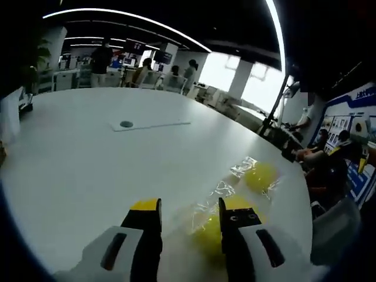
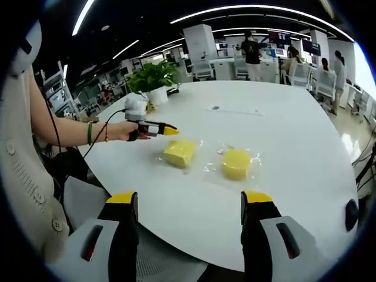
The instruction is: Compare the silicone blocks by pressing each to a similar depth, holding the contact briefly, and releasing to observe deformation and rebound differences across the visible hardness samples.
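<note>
Two yellow silicone blocks lie on the white table, each in clear plastic wrap. In the right gripper view the square block is on the left and the rounder block on the right. My right gripper hangs open over the near table edge, well short of both. The left gripper, held by a hand, points its yellow tip at the square block from the left, just short of it. In the left gripper view my left gripper is open; the near block lies just past its right jaw and the other block farther off.
A potted plant stands on the table behind the left gripper. A white chair and a person's arm are on the left. A cable port sits mid-table. People sit beyond the far edge.
</note>
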Tool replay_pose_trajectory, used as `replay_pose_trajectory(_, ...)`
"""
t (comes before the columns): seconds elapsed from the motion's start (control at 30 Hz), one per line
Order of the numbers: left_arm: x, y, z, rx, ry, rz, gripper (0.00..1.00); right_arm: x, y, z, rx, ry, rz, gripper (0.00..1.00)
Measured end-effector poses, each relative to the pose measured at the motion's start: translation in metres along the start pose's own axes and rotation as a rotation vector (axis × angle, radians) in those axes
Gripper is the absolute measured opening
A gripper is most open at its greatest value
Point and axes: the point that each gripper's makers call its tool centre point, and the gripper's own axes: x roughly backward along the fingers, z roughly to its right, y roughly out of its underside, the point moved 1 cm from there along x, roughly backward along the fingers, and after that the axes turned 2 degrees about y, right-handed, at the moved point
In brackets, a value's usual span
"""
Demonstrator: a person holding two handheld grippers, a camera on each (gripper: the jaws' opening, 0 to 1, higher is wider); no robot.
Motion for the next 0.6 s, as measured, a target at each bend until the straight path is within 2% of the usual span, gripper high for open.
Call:
replay_pose_trajectory(0.13,0.02,-0.015,0.018,-0.04,0.003,0.039,0.41,0.001,-0.007,-0.005,0.005,-0.015,0.038,0.67)
replay_pose_trajectory(0.27,0.047,-0.03,0.045,-0.066,0.011,0.086,0.43,0.003,-0.013,-0.008,-0.003,-0.034,0.08,0.67)
replay_pose_trajectory(0.33,0.061,-0.04,0.057,-0.101,0.006,0.126,0.42,0.006,-0.015,-0.01,-0.003,-0.044,0.1,0.67)
replay_pose_trajectory(0.43,0.083,-0.052,0.075,-0.097,-0.001,0.177,0.44,0.01,-0.017,-0.01,-0.003,-0.054,0.125,0.67)
replay_pose_trajectory(0.6,0.117,-0.057,0.108,-0.102,-0.01,0.229,0.48,0.019,-0.021,-0.013,-0.016,-0.083,0.184,0.67)
